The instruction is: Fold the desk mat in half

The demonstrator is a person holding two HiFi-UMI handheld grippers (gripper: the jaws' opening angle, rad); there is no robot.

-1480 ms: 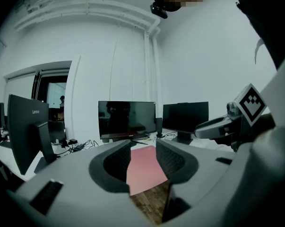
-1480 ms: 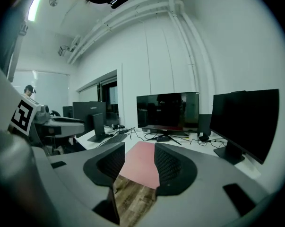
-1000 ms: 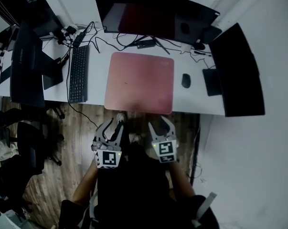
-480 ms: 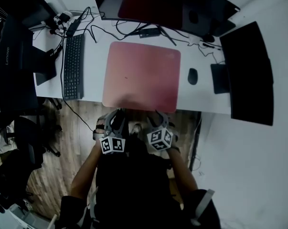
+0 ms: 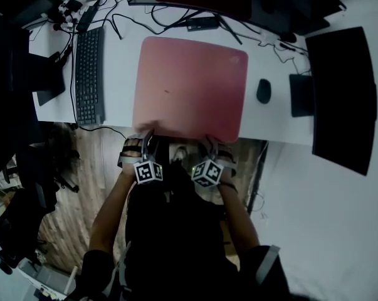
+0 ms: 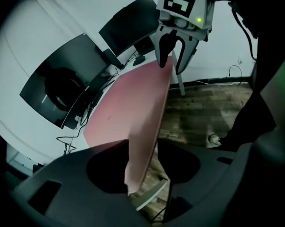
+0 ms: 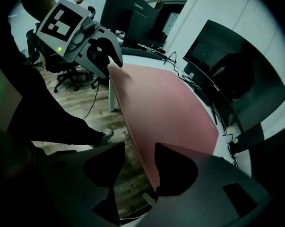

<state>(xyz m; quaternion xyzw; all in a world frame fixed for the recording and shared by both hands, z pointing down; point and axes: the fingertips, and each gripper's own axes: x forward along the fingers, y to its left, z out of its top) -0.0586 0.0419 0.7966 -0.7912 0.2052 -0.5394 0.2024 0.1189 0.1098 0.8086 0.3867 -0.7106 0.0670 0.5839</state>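
Straddling desk mat edge: right gripper, left gripper (just opening)

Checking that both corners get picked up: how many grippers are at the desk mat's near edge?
2: the left gripper at the near-left corner, its jaws having just opened further, the desk mat between them; the right gripper at the near-right corner, open around the edge. Neither is hidden.

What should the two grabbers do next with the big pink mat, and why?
Probably close both grippers on the near edge of the pink rectangular desk mat. The left gripper has jaws that have just been opening, with that edge between them unpinched; the right gripper has open jaws straddling it too. A pinch seems needed before lifting it to fold.
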